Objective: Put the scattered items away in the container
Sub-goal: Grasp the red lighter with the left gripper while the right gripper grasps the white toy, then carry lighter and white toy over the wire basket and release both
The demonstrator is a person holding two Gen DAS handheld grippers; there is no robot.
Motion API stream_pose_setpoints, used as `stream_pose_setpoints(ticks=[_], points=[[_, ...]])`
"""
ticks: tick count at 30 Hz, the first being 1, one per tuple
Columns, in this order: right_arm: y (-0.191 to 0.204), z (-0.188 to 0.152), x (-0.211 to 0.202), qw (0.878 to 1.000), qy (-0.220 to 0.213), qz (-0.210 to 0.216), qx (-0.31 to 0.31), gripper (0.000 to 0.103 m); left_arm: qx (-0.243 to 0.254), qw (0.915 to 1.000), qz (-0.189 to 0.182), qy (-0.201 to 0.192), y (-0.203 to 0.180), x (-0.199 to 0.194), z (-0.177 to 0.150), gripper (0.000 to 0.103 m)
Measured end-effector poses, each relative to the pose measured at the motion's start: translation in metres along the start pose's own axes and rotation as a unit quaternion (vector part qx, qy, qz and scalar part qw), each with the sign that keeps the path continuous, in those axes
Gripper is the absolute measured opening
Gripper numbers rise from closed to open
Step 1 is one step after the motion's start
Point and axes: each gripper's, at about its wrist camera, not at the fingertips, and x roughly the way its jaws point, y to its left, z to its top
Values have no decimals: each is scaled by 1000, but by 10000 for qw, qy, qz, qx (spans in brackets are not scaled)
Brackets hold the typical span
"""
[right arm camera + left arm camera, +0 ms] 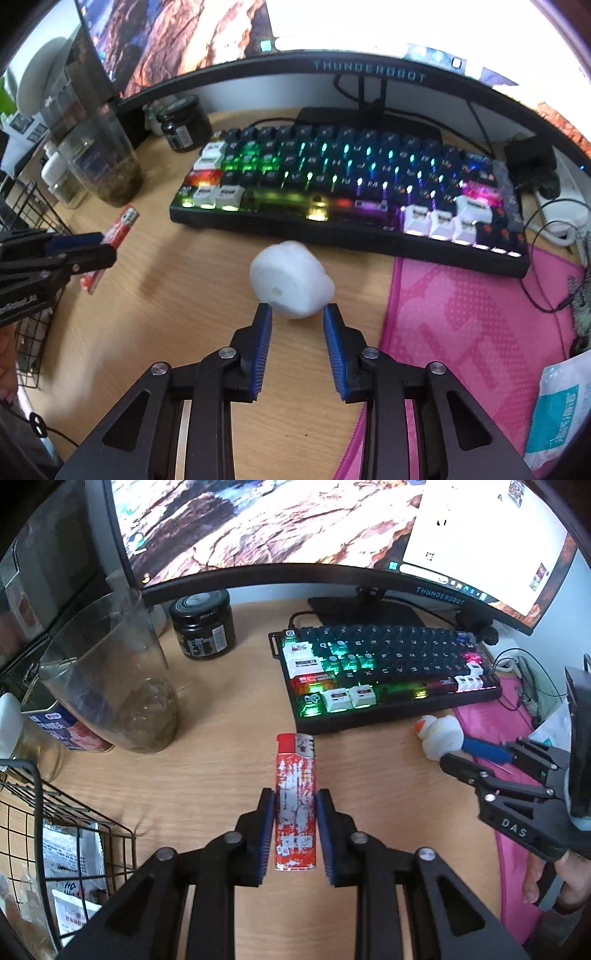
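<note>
A: Which relation was judged decisive for the coming move?

B: The wire basket (37, 794), taken as the container, was noted well to the left of the keyboard (388, 664) and nearer the person. It lay to the left of the left gripper (295, 794), the nearer of the two tools to the basket. A leftward carry was therefore expected.

A: State of the left gripper?

B: It was recorded clamped on the lighter (295, 775), in front of the keyboard's left end. The lighter's long axis ran along the fingers, its cap pointing towards the keyboard, and both blue pads were pressed on its flat sides.

A: Appearance of the lighter?

B: A slim red body with worn white print and a red and metal top was noted. A firm, slip-free hold was judged likely.

A: And the right gripper (297, 314)?

B: Its tips were seen either side of the white toy (290, 277), in front of the keyboard's middle. The toy was blurred, so whether it was gripped could not be told.
</note>
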Motion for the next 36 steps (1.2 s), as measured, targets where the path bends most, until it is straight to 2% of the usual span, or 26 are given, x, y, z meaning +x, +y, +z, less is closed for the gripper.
stream_pose_setpoints(ticks=[3, 4, 12, 17, 19, 20, 24, 30, 36], points=[[2, 2, 0, 9998, 4, -204, 22, 56, 22, 10000, -22, 34, -1, -3, -2, 25], [2, 3, 0, 9998, 0, -190, 62, 56, 15, 10000, -28, 38, -1, -2, -2, 25], [-2, 21, 13, 9995, 22, -141, 289, 57, -10, 9999, -86, 122, 3, 10, 0, 25], [-1, 24, 18, 9995, -140, 45, 271, 57, -8, 9998, -108, 167, 6, 15, 1, 25], [0, 23, 17, 9995, -184, -14, 244, 52, -32, 9998, -97, 177, 7, 16, 1, 25], [0, 23, 17, 9996, -141, 11, 236, 44, -25, 9998, -104, 171, 7, 16, 1, 25], [-1, 20, 10, 9996, -135, 89, 212, 42, 19, 9999, -120, 109, 3, 9, -1, 25], [4, 15, -19, 9992, -324, 160, 193, 42, 52, 9999, -142, -81, -5, -18, -5, 25], [41, 20, -72, 9963, -760, 384, -113, 42, 13, 9978, -169, -634, 0, -86, -14, 25]])
